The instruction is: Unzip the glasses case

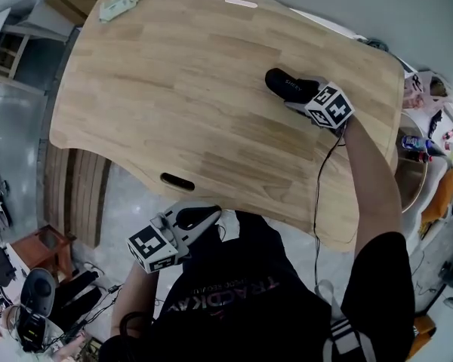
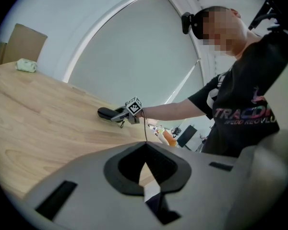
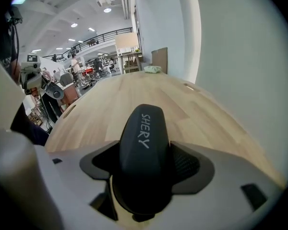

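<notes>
Showing a wooden desk [image 1: 174,104] from above, with the black glasses case [image 1: 281,83] lying flat on its right half, well apart from the near edge. The long axis of the case runs on a diagonal. One end lies between the jaws of the right gripper [image 1: 297,92], and the free end points away from the person and towards their left, into the middle of the desk.

In the right gripper view the case [image 3: 144,138] lies in line with the right gripper [image 3: 144,169], pointing straight ahead along the desk. Its white lettering runs lengthwise on the upper face. The jaws stand spread, one on each flank of the near end of the case. The dark pads sit just beside its sides, and whether they press on it cannot be told.

The left gripper [image 1: 206,216] is held off the near edge of the desk, in front of the person's dark shirt. In its own view the left gripper [image 2: 145,166] has its jaws clenched together on nothing. Beyond them the case [image 2: 105,113] lies across the desk with the right gripper [image 2: 117,114] at its right end.

A pale green bundle [image 1: 118,4] rests at the far left corner of the desk. A thin black cable [image 1: 317,194] hangs from the right gripper along the person's forearm.
</notes>
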Tool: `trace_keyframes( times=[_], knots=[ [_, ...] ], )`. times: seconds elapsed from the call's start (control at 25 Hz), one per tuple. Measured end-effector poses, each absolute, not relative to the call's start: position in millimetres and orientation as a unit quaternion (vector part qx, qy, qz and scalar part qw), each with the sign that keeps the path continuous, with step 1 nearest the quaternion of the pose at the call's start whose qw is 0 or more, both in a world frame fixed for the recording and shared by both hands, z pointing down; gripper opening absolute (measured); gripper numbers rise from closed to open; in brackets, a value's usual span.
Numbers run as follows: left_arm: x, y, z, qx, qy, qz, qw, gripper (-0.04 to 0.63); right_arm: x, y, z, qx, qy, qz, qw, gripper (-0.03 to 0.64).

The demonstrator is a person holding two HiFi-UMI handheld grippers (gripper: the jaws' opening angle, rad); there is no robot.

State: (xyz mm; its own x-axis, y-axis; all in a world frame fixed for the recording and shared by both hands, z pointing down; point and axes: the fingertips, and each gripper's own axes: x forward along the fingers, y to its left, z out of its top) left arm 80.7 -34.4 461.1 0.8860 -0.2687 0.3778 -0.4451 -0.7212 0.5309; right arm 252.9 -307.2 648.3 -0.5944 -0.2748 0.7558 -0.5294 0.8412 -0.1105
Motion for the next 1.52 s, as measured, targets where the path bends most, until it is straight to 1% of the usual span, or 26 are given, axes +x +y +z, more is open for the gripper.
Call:
trace_keyframes(
  times=[0.16, 0.48, 0.72, 0.8, 0.88, 1.0, 1.04, 1.08, 1.12, 1.16, 1.24, 1.32, 1.4, 1.52],
  knots=[
    [79, -29, 467, 0.919, -0.186, 0.156, 0.312, 0.012, 254, -302, 660, 0.222, -0.875, 0.152, 0.402, 0.345],
    [82, -28, 470, 0.917, -0.174, 0.161, 0.32, 0.011, 255, -297, 666, 0.226, -0.876, 0.149, 0.399, 0.347],
    [78, -34, 464, 0.914, -0.179, 0.118, 0.345, 0.011, 251, -291, 659, 0.224, -0.88, 0.124, 0.4, 0.368],
    [78, -33, 465, 0.915, -0.178, 0.122, 0.34, 0.012, 251, -291, 646, 0.235, -0.883, 0.102, 0.392, 0.384],
    [78, -33, 465, 0.918, -0.173, 0.124, 0.335, 0.012, 252, -291, 630, 0.247, -0.887, 0.089, 0.38, 0.387],
    [80, -39, 460, 0.924, -0.169, 0.124, 0.32, 0.011, 260, -288, 594, 0.28, -0.893, 0.094, 0.339, 0.381],
    [81, -42, 458, 0.926, -0.169, 0.125, 0.312, 0.012, 265, -286, 579, 0.302, -0.895, 0.102, 0.313, 0.347],
    [81, -44, 456, 0.929, -0.168, 0.127, 0.304, 0.012, 271, -285, 563, 0.332, -0.893, 0.112, 0.281, 0.205],
    [81, -46, 454, 0.932, -0.165, 0.128, 0.295, 0.011, 277, -283, 547, 0.366, -0.889, 0.122, 0.247, 0.03],
    [80, -47, 451, 0.936, -0.162, 0.128, 0.286, 0.012, 283, -279, 531, 0.396, -0.883, 0.133, 0.213, 0.017],
    [79, -50, 442, 0.942, -0.155, 0.122, 0.27, 0.011, 286, -263, 501, 0.434, -0.875, 0.151, 0.149, 0.017],
    [75, -52, 436, 0.946, -0.151, 0.122, 0.259, 0.011, 282, -240, 474, 0.458, -0.868, 0.163, 0.101, 0.017],
    [67, -50, 434, 0.947, -0.138, 0.134, 0.256, 0.011, 271, -214, 452, 0.475, -0.861, 0.169, 0.07, 0.017],
    [62, -41, 422, 0.961, -0.097, 0.117, 0.232, 0.011, 248, -169, 427, 0.503, -0.849, 0.156, 0.051, 0.017]
  ],
)
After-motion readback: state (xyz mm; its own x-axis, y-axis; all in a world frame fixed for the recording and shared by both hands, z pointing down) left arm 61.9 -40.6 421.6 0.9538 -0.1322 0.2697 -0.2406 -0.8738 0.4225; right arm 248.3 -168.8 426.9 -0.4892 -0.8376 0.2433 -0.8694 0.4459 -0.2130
